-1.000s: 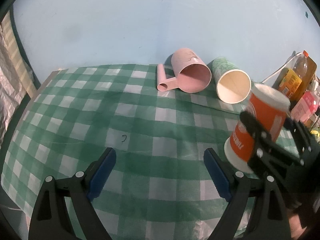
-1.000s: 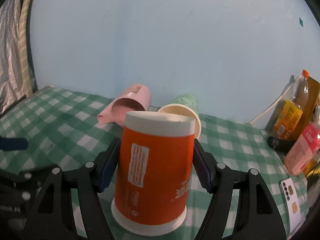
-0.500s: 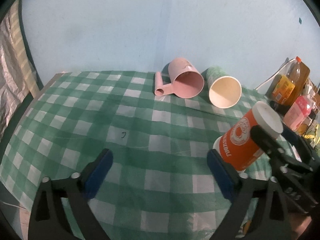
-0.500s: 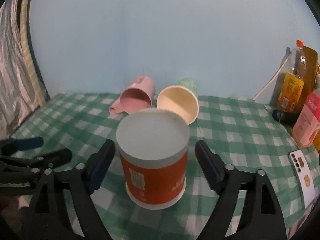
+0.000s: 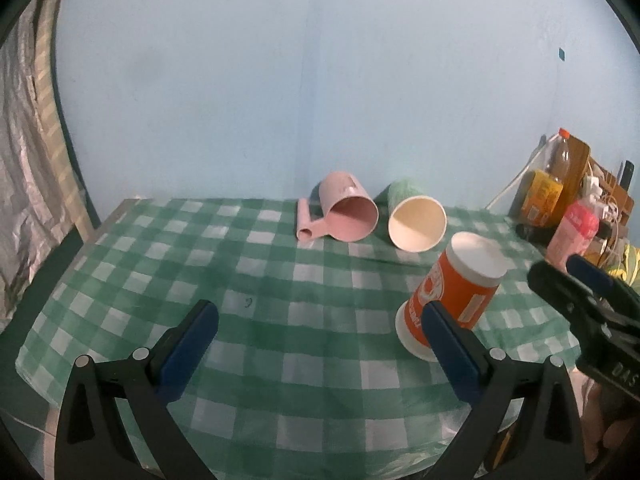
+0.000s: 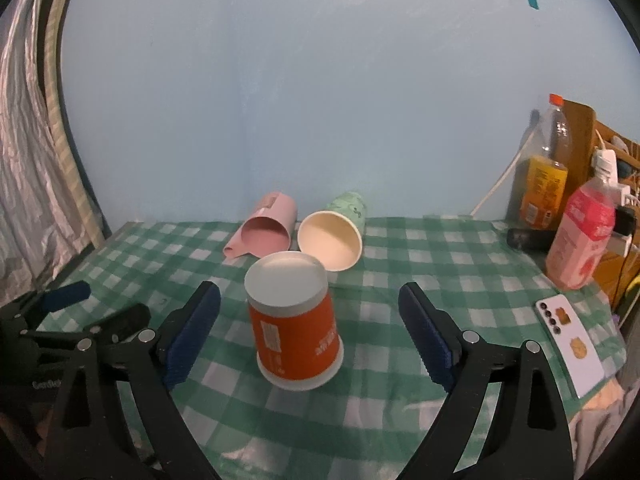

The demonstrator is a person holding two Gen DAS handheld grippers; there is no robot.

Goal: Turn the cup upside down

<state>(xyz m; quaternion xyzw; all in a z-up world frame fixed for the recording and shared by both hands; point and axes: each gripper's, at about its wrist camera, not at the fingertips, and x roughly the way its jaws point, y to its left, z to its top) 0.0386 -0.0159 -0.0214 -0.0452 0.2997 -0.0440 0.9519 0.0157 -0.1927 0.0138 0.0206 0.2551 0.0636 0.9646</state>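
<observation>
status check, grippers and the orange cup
Left gripper open, empty. Right gripper open, clear of orange cup. Cup upside down on the tablecloth. Nothing in the way.

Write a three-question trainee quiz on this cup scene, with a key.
1. True or false: the right gripper grips the orange cup.
2. How many cups lie on their sides near the wall?
3. The orange cup's wide rim faces: A up, B down onto the checked tablecloth, C sideways.

Key: 1 false, its fingers stand open and clear of the cup. 2 two, the pink cup and the green paper cup. 3 B.
</observation>
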